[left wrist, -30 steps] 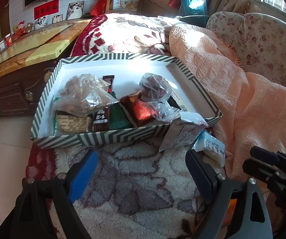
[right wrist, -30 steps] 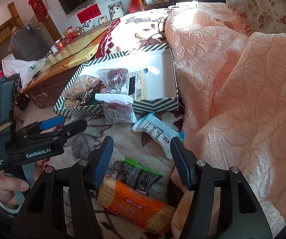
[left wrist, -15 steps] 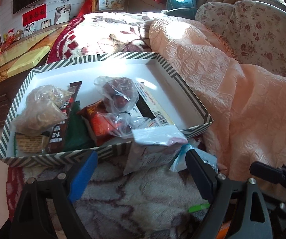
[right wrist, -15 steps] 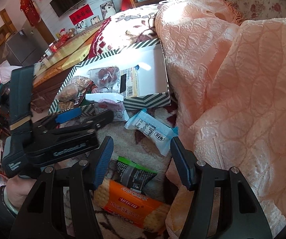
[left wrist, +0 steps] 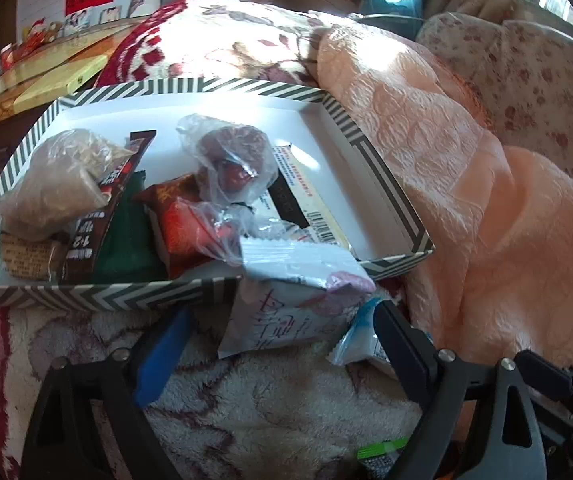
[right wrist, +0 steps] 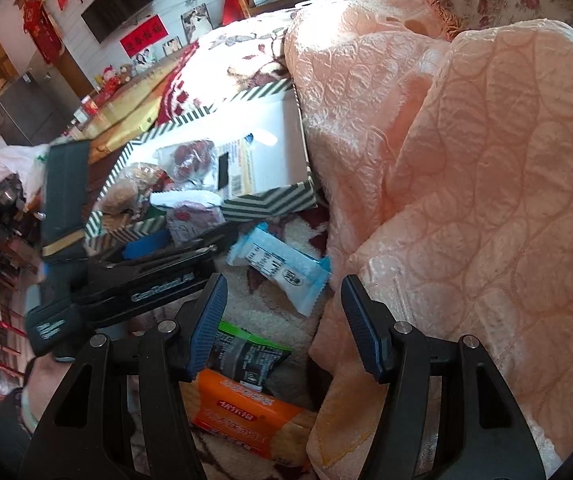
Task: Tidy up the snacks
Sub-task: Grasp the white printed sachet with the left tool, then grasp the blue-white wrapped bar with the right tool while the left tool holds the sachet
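Note:
A green-and-white striped box (left wrist: 106, 294) holds several wrapped snacks. A white and pink packet (left wrist: 298, 300) hangs over its front rim onto the fluffy blanket. My left gripper (left wrist: 282, 352) has come up to this packet with a finger on each side; its jaws are closing, and the pads do not press on it. A pale blue packet (right wrist: 282, 268) lies on the blanket beside it. My right gripper (right wrist: 282, 324) hovers open above a green and black packet (right wrist: 246, 356) and an orange cracker pack (right wrist: 246, 416). In the right wrist view the left gripper (right wrist: 190, 240) sits just in front of the box (right wrist: 270, 200).
A peach quilt (right wrist: 466, 180) is heaped along the right, close to the box and the loose packets. A floral sofa back (left wrist: 526, 80) rises behind it. A wooden table (left wrist: 46, 76) stands past the box on the left. A person's hand (right wrist: 46, 376) holds the left gripper.
My left gripper has moved forward to the box's front rim, so the white and pink packet now lies between its fingers. The right gripper has stayed in place over the orange pack.

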The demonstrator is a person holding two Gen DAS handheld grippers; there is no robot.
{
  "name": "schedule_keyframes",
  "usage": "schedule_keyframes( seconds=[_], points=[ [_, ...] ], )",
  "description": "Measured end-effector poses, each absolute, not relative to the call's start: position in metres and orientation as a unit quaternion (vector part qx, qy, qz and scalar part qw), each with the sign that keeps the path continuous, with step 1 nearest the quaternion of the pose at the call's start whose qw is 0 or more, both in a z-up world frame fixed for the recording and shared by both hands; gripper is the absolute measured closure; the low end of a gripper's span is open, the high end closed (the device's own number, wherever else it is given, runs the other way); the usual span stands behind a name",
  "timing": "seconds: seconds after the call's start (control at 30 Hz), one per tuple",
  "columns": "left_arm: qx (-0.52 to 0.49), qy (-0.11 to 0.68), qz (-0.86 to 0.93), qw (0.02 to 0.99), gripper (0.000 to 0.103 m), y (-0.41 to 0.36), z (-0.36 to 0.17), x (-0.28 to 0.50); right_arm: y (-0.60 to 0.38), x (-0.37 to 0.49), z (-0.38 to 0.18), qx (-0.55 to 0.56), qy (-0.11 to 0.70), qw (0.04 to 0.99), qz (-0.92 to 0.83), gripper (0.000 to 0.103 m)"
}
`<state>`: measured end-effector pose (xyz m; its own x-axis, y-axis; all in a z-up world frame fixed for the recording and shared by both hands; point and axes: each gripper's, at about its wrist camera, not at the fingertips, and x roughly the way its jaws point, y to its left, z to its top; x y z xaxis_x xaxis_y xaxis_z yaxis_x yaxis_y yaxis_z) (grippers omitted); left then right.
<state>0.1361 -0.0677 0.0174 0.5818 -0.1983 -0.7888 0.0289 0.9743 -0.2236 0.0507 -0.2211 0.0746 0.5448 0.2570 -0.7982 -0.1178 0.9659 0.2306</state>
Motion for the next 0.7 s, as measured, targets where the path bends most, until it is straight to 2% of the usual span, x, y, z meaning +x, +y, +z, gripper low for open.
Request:
schedule_keyframes(
  seconds=[0.03,0.07,0.1,0.23,0.4,0.7],
  points=[
    [-0.096,0.457,-0.061,0.882,0.033,-0.067,0.016,0.137,-0.221,0.050,0.076,0.074,0.463,0.877,0.107,0.044],
    [-0.100,0.463,-0.063,0.878,0.044,-0.066,0.014,0.139,-0.221,0.050,0.076,0.072,0.461,0.878,0.107,0.044],
    [-0.103,0.467,-0.065,0.876,0.050,-0.064,0.012,0.140,-0.221,0.050,0.076,0.071,0.462,0.878,0.107,0.044],
    [-0.112,0.462,-0.076,0.877,0.054,-0.058,0.014,0.136,-0.220,0.051,0.072,0.068,0.470,0.873,0.107,0.044],
    [-0.102,0.447,-0.082,0.885,0.055,-0.041,0.029,0.117,-0.206,0.059,0.066,0.043,0.494,0.858,0.136,0.044],
    [-0.107,0.449,-0.069,0.884,0.055,0.005,0.039,0.086,-0.156,0.121,0.034,-0.160,0.564,0.787,0.194,0.044]
  ],
)
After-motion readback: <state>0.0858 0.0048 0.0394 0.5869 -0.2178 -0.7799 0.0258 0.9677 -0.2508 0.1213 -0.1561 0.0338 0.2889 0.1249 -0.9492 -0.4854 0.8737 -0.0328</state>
